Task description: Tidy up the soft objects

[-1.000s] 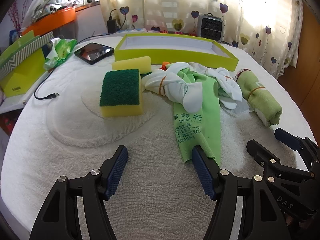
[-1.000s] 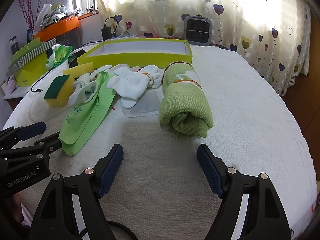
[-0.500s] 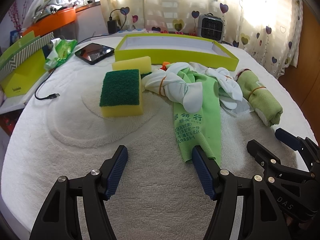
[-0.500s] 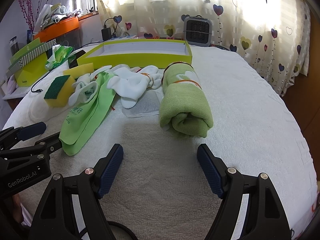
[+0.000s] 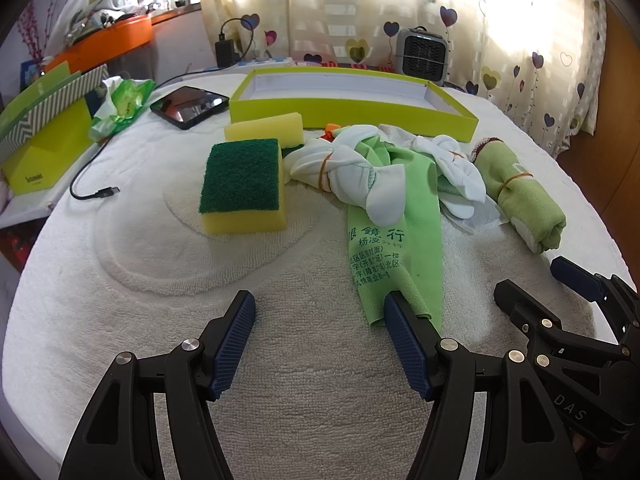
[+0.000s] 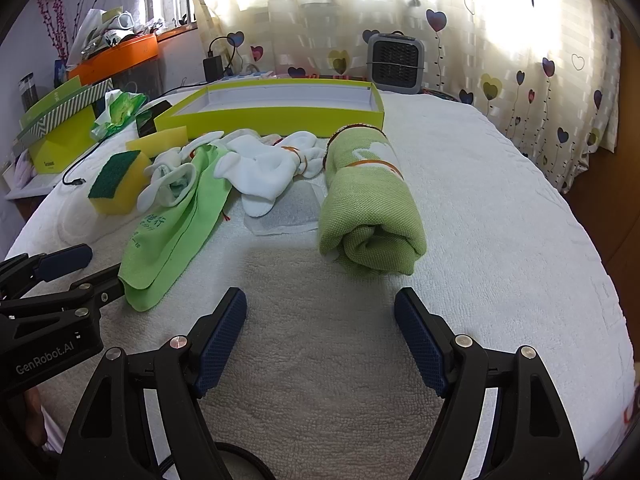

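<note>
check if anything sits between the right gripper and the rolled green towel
Nothing visible does. The right gripper is open and faces the rolled green towel across bare white bedcover. The white socks and flat green cloth lie off to its left.

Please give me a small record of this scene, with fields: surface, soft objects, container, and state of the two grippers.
surface: white terry towel covering the table
soft objects: rolled green towel with a rubber band; flat green cleaning cloth; two bundles of white socks; two yellow sponges, the nearer one green side up
container: yellow-green tray, nothing seen inside, behind the pile
left gripper: open, holding nothing
right gripper: open, holding nothing, facing the rolled towel
</note>
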A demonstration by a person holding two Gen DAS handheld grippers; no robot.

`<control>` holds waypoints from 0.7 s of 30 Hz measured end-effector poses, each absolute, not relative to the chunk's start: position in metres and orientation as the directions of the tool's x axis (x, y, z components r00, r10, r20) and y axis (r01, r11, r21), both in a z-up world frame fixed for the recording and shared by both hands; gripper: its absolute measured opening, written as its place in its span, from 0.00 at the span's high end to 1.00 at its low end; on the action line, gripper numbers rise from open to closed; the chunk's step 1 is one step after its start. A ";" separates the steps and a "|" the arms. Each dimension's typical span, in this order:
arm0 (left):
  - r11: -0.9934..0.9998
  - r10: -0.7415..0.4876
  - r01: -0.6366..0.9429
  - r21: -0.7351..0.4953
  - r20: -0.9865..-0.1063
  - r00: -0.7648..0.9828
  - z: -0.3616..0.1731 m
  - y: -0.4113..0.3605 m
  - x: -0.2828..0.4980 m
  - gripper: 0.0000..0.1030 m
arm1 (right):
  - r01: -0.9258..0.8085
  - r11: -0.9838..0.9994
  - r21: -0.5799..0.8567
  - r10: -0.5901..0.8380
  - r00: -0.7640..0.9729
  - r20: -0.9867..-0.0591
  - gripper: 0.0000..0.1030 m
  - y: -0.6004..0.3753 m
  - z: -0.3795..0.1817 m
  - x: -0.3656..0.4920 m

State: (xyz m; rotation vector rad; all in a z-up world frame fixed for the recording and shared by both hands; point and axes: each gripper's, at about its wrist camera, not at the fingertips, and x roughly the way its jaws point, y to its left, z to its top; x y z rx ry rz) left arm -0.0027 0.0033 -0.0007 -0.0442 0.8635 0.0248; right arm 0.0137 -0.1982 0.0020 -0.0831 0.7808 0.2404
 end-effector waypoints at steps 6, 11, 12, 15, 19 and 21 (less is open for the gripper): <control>0.999 0.005 -0.041 -0.028 -0.760 0.650 -0.001 0.003 -0.003 0.36 | -0.245 0.969 0.014 0.184 0.685 -0.705 0.25 -0.198 0.002 0.014; 0.999 0.005 -0.041 -0.028 -0.760 0.650 -0.001 0.003 -0.003 0.36 | -0.245 0.969 0.015 0.184 0.686 -0.704 0.25 -0.199 0.002 0.013; 0.999 0.005 -0.040 -0.028 -0.760 0.650 -0.001 0.003 -0.003 0.36 | -0.245 0.969 0.015 0.184 0.686 -0.704 0.25 -0.199 0.002 0.013; 0.999 0.005 -0.039 -0.027 -0.759 0.651 -0.001 0.002 -0.003 0.36 | -0.245 0.969 0.015 0.184 0.686 -0.704 0.25 -0.199 0.002 0.013; 0.999 0.004 -0.038 -0.028 -0.761 0.649 -0.001 0.002 -0.003 0.36 | -0.246 0.969 0.015 0.185 0.686 -0.704 0.25 -0.199 0.002 0.013; 0.999 0.003 -0.036 -0.028 -0.762 0.648 0.000 0.003 -0.003 0.36 | -0.245 0.969 0.015 0.185 0.686 -0.704 0.25 -0.199 0.001 0.013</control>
